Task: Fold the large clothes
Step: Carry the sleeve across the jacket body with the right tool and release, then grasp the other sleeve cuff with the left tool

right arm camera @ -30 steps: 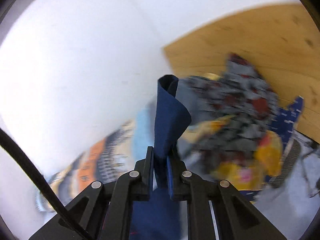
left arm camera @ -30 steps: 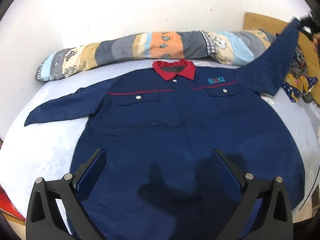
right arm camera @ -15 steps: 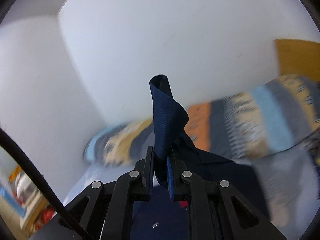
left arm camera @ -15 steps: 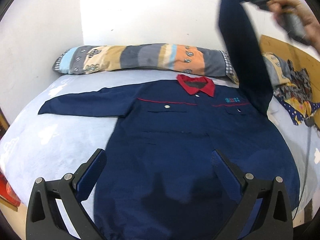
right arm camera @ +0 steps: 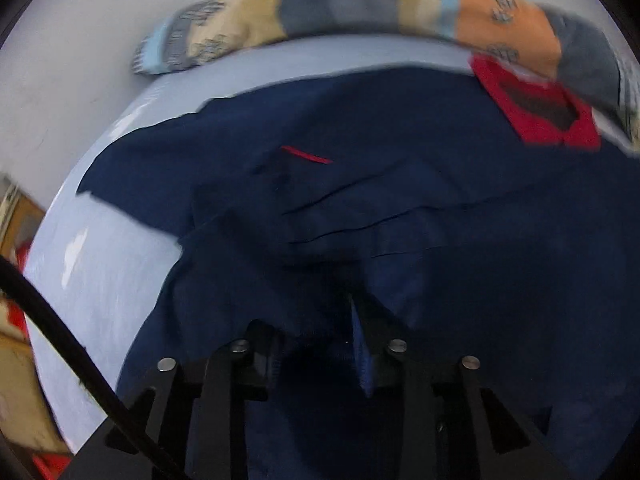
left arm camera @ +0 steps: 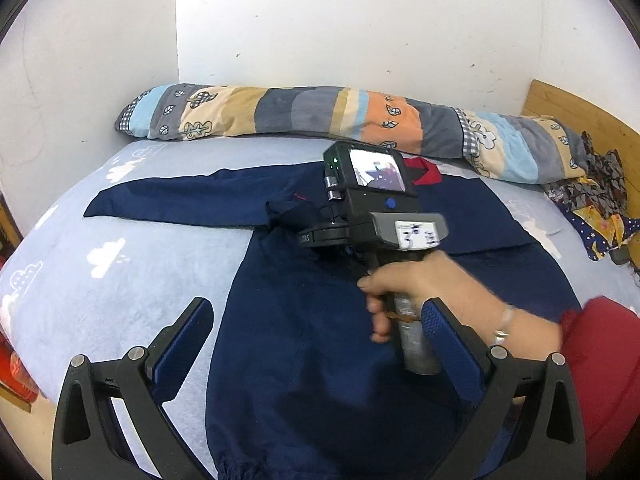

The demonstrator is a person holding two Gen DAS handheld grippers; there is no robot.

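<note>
- Here, in the left wrist view, the left gripper (left arm camera: 318, 340) hangs with its blue ribbed pads spread wide and nothing between them, above the lower half of the navy jacket (left arm camera: 304, 320).
- The jacket is a smooth, matte woven cloth lying flat on the bed ahead of the fingers; one sleeve (left arm camera: 172, 204) stretches out flat to the far left, and the red collar (left arm camera: 426, 170) shows beyond the device.
- Ahead and a little right, a bare hand (left arm camera: 420, 284) with a red cuff grips the handle of the right gripper (left arm camera: 292, 214), a boxy black plastic body with a small lit screen.
- Beneath lies a pale blue fleecy bedsheet (left arm camera: 100, 264) with white cloud prints; a long patchwork bolster (left arm camera: 320, 116) lines the white wall (left arm camera: 360, 20), and a wooden headboard (left arm camera: 580, 112) stands far right with crumpled patterned fabric (left arm camera: 592, 196) beside it.
- In the right wrist view, blurred, the right gripper (right arm camera: 316, 352) sits low over folded navy cloth; its fingers stand somewhat apart, though whether fabric is pinched between them I cannot tell.
- The collar (right arm camera: 540, 108) lies ahead right, the bolster (right arm camera: 360, 4) beyond.
</note>
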